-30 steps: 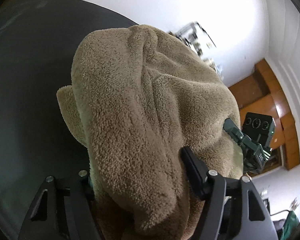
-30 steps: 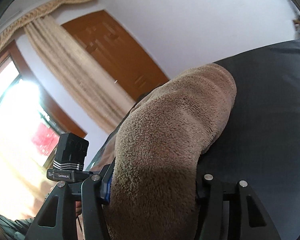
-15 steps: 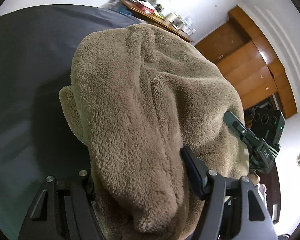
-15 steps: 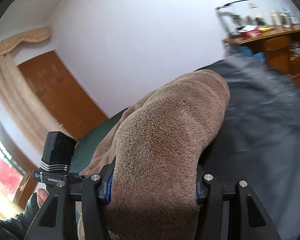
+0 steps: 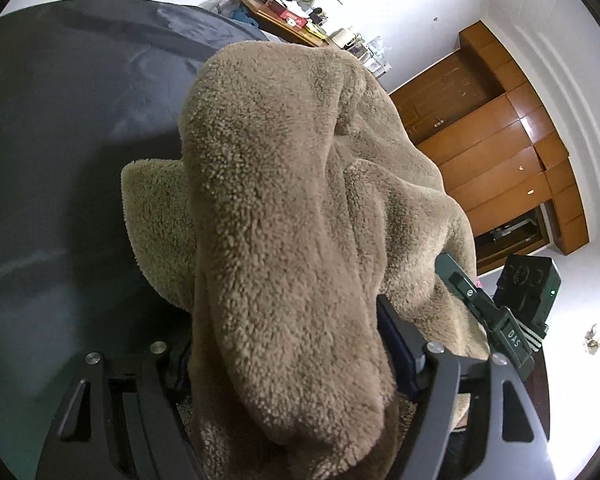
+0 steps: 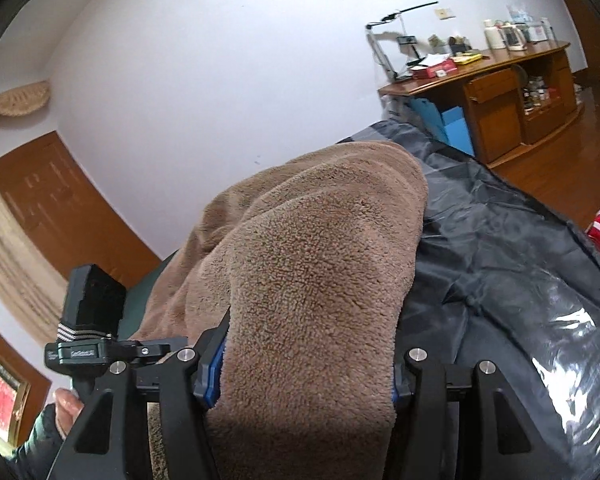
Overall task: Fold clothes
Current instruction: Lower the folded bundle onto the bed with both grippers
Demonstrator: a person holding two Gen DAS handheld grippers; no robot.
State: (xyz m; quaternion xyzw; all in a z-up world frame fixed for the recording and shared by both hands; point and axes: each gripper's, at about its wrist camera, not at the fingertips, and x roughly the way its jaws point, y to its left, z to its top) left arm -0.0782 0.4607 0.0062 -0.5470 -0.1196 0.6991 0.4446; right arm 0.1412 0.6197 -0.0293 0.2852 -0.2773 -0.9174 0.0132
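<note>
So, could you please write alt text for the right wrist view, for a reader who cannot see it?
A thick brown fleece garment is bunched between the right gripper's two black fingers and fills the centre of the picture. It hangs over a dark sheet, with the left gripper at the lower left. A cluttered wooden desk stands against the white wall behind.

Lighting: bright, even daylight on white walls. Glare: sheen on the dark sheet (image 6: pixel 556 344), lower right of right view. Shadow: soft, beneath the brown fleece garment (image 5: pixel 284 216), left view. Focus: both views sharp. Distortion: strong fisheye bending, black vignette at corners.
</note>
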